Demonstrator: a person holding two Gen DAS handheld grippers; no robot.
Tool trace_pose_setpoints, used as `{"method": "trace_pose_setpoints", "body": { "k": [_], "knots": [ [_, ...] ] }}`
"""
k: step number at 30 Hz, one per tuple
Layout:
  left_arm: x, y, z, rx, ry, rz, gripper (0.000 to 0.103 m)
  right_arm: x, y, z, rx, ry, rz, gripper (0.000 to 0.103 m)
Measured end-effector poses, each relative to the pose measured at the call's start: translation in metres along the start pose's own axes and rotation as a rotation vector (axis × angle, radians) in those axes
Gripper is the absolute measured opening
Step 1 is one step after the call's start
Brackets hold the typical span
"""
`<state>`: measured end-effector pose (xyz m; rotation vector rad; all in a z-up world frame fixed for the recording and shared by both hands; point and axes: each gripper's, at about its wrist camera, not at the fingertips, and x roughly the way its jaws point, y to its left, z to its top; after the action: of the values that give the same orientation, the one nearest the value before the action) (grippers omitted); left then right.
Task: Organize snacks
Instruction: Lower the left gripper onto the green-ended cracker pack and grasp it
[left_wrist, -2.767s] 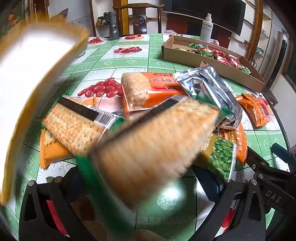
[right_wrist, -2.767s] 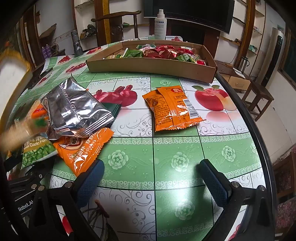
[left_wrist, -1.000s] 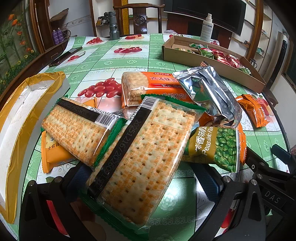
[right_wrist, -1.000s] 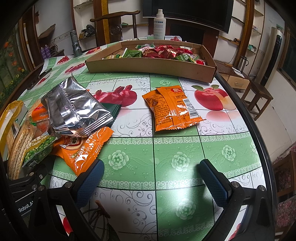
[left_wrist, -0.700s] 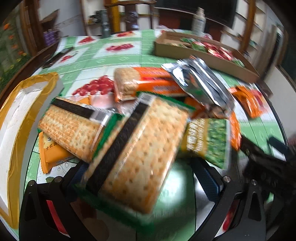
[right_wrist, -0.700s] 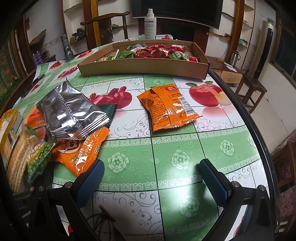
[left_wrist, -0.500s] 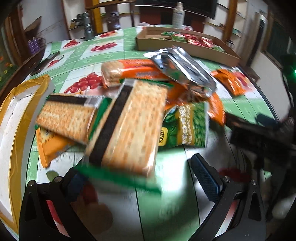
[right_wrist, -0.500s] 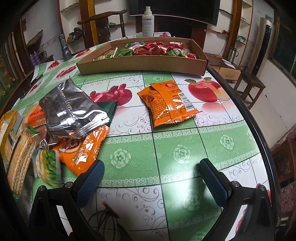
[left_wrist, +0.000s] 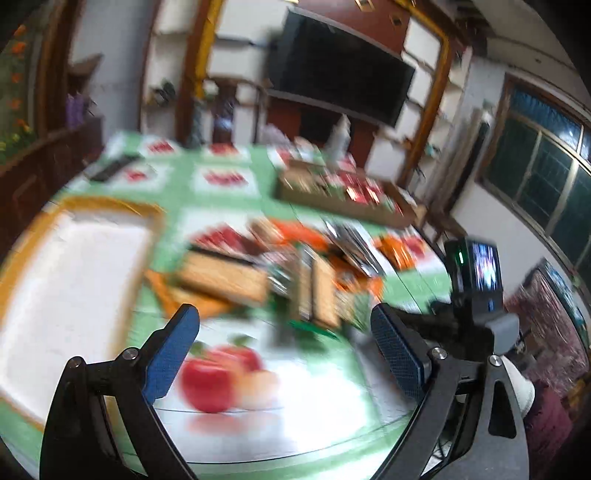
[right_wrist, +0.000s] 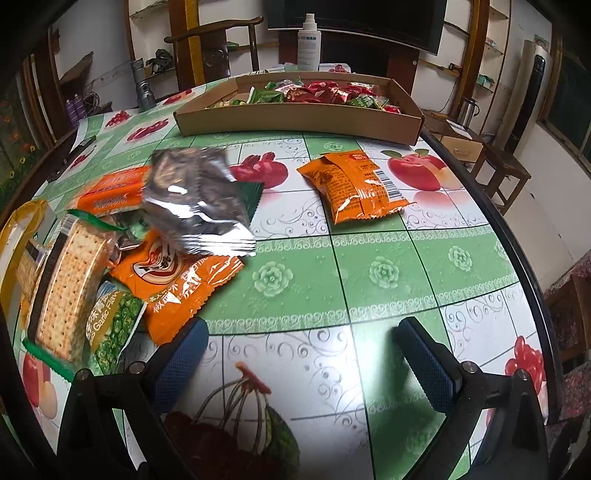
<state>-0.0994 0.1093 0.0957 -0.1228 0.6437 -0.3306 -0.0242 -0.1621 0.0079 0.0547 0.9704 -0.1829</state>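
Observation:
A heap of snack packets lies on the green fruit-print table: a cracker pack (right_wrist: 62, 291), a green pea bag (right_wrist: 110, 325), an orange packet (right_wrist: 177, 280) and a silver foil bag (right_wrist: 195, 199). A lone orange packet (right_wrist: 354, 188) lies apart to the right. In the blurred left wrist view the heap (left_wrist: 288, 273) lies ahead of my open, empty left gripper (left_wrist: 284, 354), which is raised above the table. My right gripper (right_wrist: 299, 365) is open and empty over bare table, right of the pea bag.
A cardboard tray (right_wrist: 295, 122) holding several red and green packets stands at the back. A white tray with a yellow rim (left_wrist: 66, 280) lies left of the heap. The table edge (right_wrist: 517, 251) curves along the right. A spray bottle (right_wrist: 308, 40) stands behind the cardboard tray.
My left gripper let go of the cracker pack, which now lies on the heap, and pulled back and up. My right gripper shifted slightly toward the heap.

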Motion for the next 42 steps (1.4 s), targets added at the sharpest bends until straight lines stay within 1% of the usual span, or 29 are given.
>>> {"method": "trace_pose_setpoints", "body": {
  "k": [1, 2, 3, 5, 6, 8, 9, 10, 11, 13, 14, 15, 16, 18, 20, 21, 23, 25, 27, 28, 29, 31, 32, 33, 34, 37, 39, 40, 42],
  "knots": [
    [-0.008, 0.007, 0.004, 0.001, -0.032, 0.020, 0.095, -0.002, 0.000, -0.001, -0.002, 0.001, -0.005, 0.099],
    [-0.023, 0.014, 0.006, 0.003, -0.087, 0.052, 0.095, -0.007, -0.002, -0.003, 0.002, -0.014, -0.010, 0.087],
    [-0.033, 0.021, 0.008, 0.006, -0.129, 0.070, 0.095, -0.012, -0.003, -0.006, 0.010, -0.029, -0.009, 0.081],
    [-0.045, 0.034, 0.011, 0.010, -0.196, 0.096, 0.098, -0.028, -0.008, -0.011, 0.046, -0.072, 0.002, 0.079],
    [-0.045, 0.041, 0.011, 0.001, -0.210, 0.091, 0.103, -0.038, -0.010, -0.012, 0.066, -0.109, 0.006, 0.078],
    [-0.032, 0.051, 0.011, -0.017, -0.183, 0.096, 0.103, -0.056, -0.010, -0.014, 0.074, -0.177, 0.023, 0.078],
    [-0.021, 0.056, 0.010, -0.034, -0.139, 0.121, 0.103, -0.069, -0.006, -0.014, 0.065, -0.218, 0.047, 0.078],
    [-0.015, 0.059, 0.009, -0.053, -0.107, 0.132, 0.103, -0.075, -0.003, -0.013, 0.051, -0.233, 0.073, 0.078],
    [-0.004, 0.066, 0.008, -0.095, -0.054, 0.116, 0.103, -0.081, 0.005, -0.011, 0.018, -0.238, 0.121, 0.078],
    [0.007, 0.074, 0.003, -0.157, -0.003, 0.036, 0.094, -0.081, 0.024, -0.008, -0.062, -0.207, 0.188, 0.077],
    [0.012, 0.075, -0.001, -0.176, 0.014, 0.013, 0.093, -0.079, 0.033, -0.006, -0.101, -0.192, 0.210, 0.075],
    [0.014, 0.075, -0.001, -0.175, 0.019, 0.013, 0.093, -0.077, 0.039, -0.005, -0.127, -0.183, 0.220, 0.074],
    [0.015, 0.073, -0.001, -0.159, 0.013, 0.023, 0.093, -0.073, 0.048, -0.002, -0.150, -0.173, 0.226, 0.071],
    [0.011, 0.064, -0.004, -0.139, 0.000, 0.028, 0.093, -0.067, 0.061, 0.002, -0.168, -0.159, 0.248, 0.067],
    [0.006, 0.063, -0.006, -0.135, -0.008, 0.029, 0.093, -0.063, 0.070, 0.007, -0.158, -0.141, 0.291, 0.066],
    [0.003, 0.063, -0.006, -0.136, -0.008, 0.033, 0.093, -0.059, 0.075, 0.012, -0.140, -0.122, 0.331, 0.066],
    [0.003, 0.064, -0.008, -0.142, 0.002, 0.033, 0.093, -0.048, 0.085, 0.020, -0.111, -0.073, 0.370, 0.067],
    [0.003, 0.065, -0.010, -0.150, 0.012, 0.028, 0.093, -0.036, 0.092, 0.022, -0.096, -0.028, 0.381, 0.067],
    [0.000, 0.065, -0.011, -0.153, 0.020, 0.020, 0.093, -0.028, 0.103, 0.023, -0.105, -0.009, 0.364, 0.067],
    [0.000, 0.064, -0.011, -0.152, 0.027, 0.015, 0.093, -0.026, 0.107, 0.022, -0.113, -0.005, 0.358, 0.064],
    [0.002, 0.063, -0.010, -0.149, 0.038, 0.011, 0.093, -0.024, 0.109, 0.022, -0.118, 0.000, 0.363, 0.055],
    [0.007, 0.061, -0.008, -0.143, 0.057, 0.007, 0.093, -0.026, 0.108, 0.019, -0.101, -0.008, 0.385, 0.050],
    [0.010, 0.058, -0.007, -0.135, 0.068, 0.004, 0.093, -0.026, 0.106, 0.018, -0.093, -0.012, 0.394, 0.041],
    [0.014, 0.054, -0.006, -0.122, 0.080, 0.001, 0.093, -0.028, 0.103, 0.015, -0.087, -0.025, 0.406, 0.037],
    [0.018, 0.052, -0.005, -0.114, 0.089, 0.001, 0.093, -0.030, 0.100, 0.014, -0.081, -0.031, 0.420, 0.029],
    [0.041, 0.044, 0.001, -0.109, 0.151, -0.005, 0.093, -0.034, 0.093, 0.006, -0.072, -0.051, 0.444, 0.017],
    [0.056, 0.043, 0.004, -0.118, 0.179, -0.006, 0.093, -0.034, 0.090, 0.001, -0.078, -0.072, 0.464, 0.017],
    [0.063, 0.042, 0.006, -0.118, 0.187, 0.004, 0.093, -0.034, 0.088, 0.000, -0.078, -0.082, 0.474, 0.021],
    [0.080, 0.042, 0.012, -0.120, 0.203, 0.046, 0.093, -0.033, 0.085, -0.003, -0.072, -0.102, 0.493, 0.022]
  ]
}}
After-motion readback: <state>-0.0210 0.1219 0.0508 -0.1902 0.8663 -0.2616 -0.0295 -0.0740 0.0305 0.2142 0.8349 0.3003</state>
